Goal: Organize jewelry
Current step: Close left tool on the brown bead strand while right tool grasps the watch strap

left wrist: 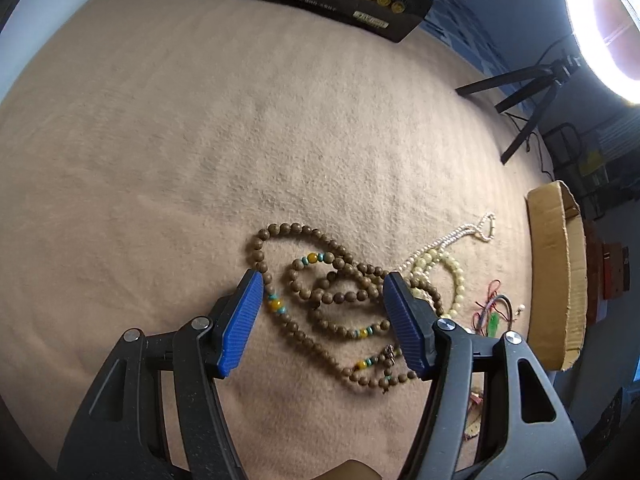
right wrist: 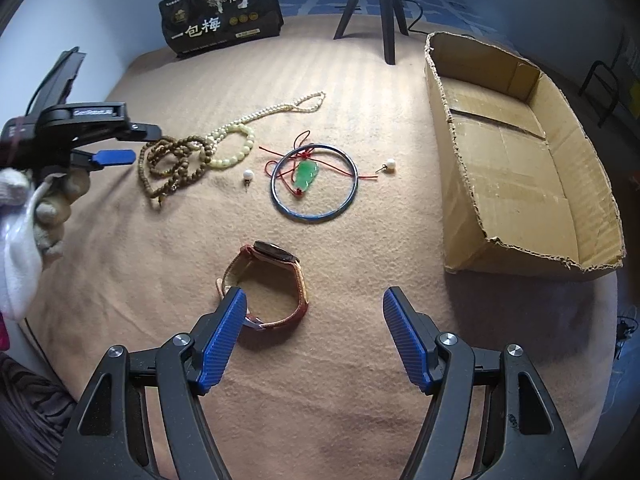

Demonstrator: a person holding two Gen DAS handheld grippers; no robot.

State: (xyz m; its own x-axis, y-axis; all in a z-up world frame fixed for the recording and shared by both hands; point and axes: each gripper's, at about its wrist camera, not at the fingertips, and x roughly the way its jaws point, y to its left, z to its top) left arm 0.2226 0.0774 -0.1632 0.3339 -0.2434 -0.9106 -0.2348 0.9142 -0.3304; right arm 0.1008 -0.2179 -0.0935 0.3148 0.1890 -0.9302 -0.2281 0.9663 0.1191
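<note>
In the left wrist view my left gripper [left wrist: 324, 284] hangs open just over a tangled brown wooden bead necklace [left wrist: 296, 228] with yellow and turquoise beads; the strands lie between its blue pads, untouched. My right gripper [right wrist: 316, 296] is open above the tan cloth. A watch [right wrist: 276, 252] with a reddish-brown strap lies on its side by the left pad, which overlaps the strap's near end. The right wrist view also shows the left gripper [right wrist: 140, 146] at far left, held in a gloved hand [right wrist: 24, 216], beside the wooden beads [right wrist: 176, 160].
Also on the cloth are a cream bead bracelet [right wrist: 236, 152], a pearl strand [right wrist: 280, 108], a blue bangle [right wrist: 314, 216] around a green pendant [right wrist: 306, 174] on red cord, and two pearl earrings [right wrist: 248, 176]. An open cardboard box [right wrist: 520, 160] sits right; a black bag [right wrist: 220, 12] and tripod [right wrist: 380, 0] stand behind.
</note>
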